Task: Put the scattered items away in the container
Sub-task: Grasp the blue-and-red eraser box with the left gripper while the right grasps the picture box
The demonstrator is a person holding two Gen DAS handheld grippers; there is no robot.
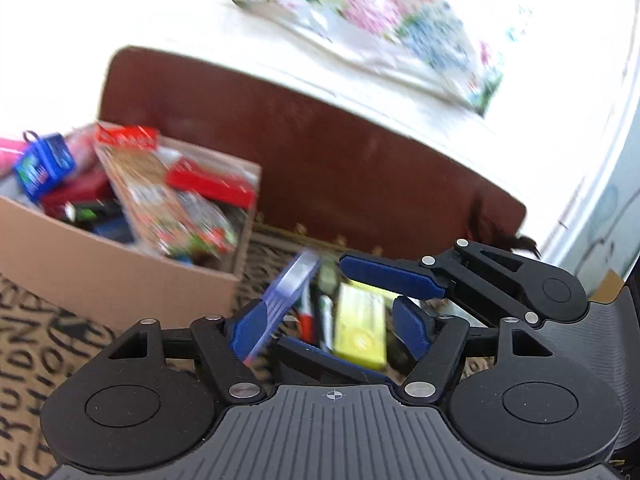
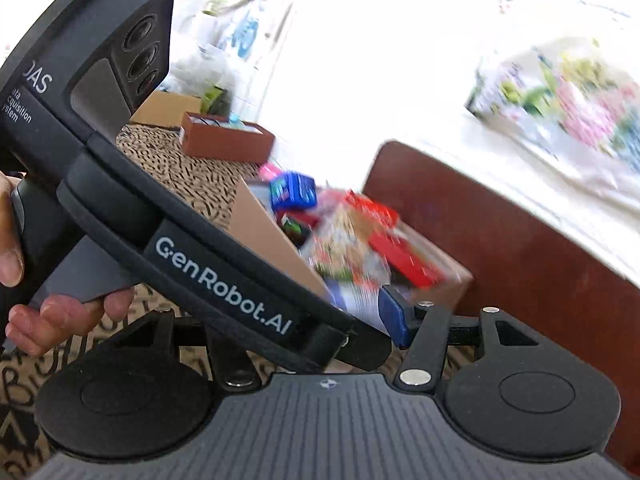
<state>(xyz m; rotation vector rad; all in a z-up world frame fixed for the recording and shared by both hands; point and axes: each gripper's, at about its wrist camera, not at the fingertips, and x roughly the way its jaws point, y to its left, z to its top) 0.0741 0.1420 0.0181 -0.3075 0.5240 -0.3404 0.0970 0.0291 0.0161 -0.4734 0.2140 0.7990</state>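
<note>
Cardboard box (image 1: 120, 280) heaped; one yellow packet (image 1: 360, 330), one clear case (image 1: 290, 294) outside.

The left gripper (image 1: 332, 326) has its blue-padded fingers (image 1: 250, 330) spread well apart, pointing forward and down. The right gripper (image 1: 362, 320) reaches in from the right and crosses between them, one finger above, one below, also spread. In the right wrist view, the left hand (image 2: 60, 312) wraps the left device's handle, fingers curled beneath.
</note>
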